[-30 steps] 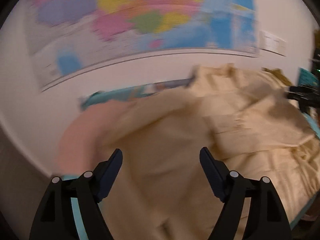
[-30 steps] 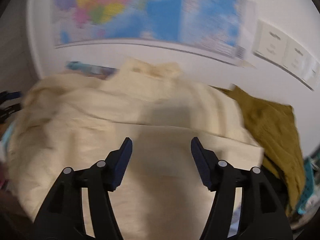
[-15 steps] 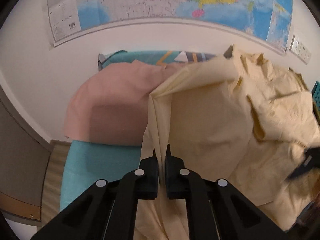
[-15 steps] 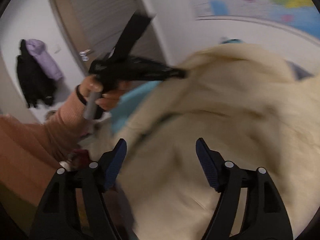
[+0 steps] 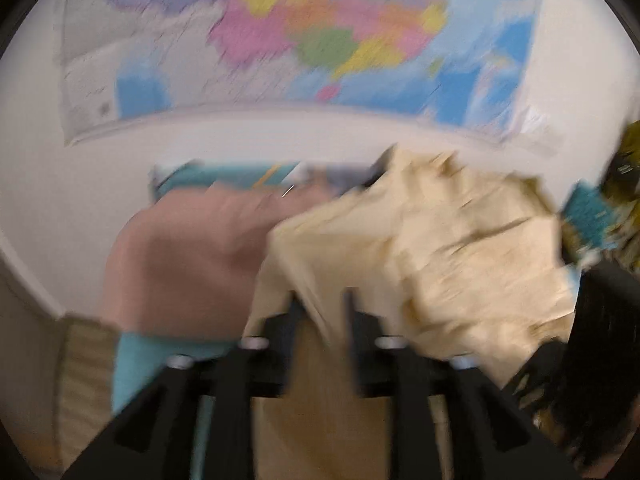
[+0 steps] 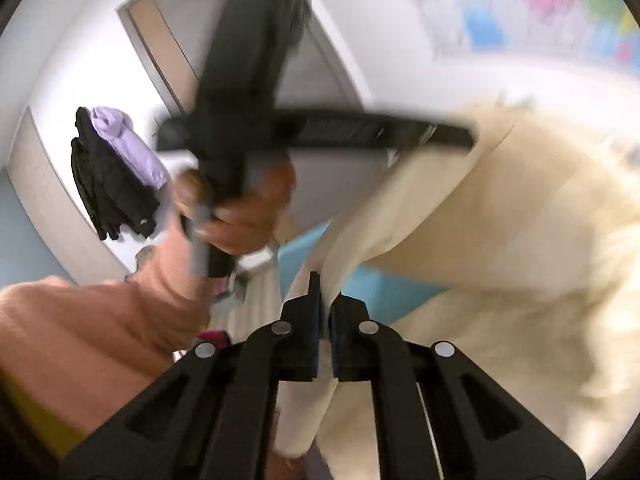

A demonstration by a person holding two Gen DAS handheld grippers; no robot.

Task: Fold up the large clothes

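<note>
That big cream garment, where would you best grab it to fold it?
By a hemmed edge of the cream garment, coming from the near side: the edge hangs as a thin fold, which the right gripper has just closed on.

Cream garment (image 6: 500, 216): matt woven cloth, creased. Pink cloth (image 5: 188, 256): smooth, matt. Right gripper (image 6: 325, 312): matt black plastic.
</note>
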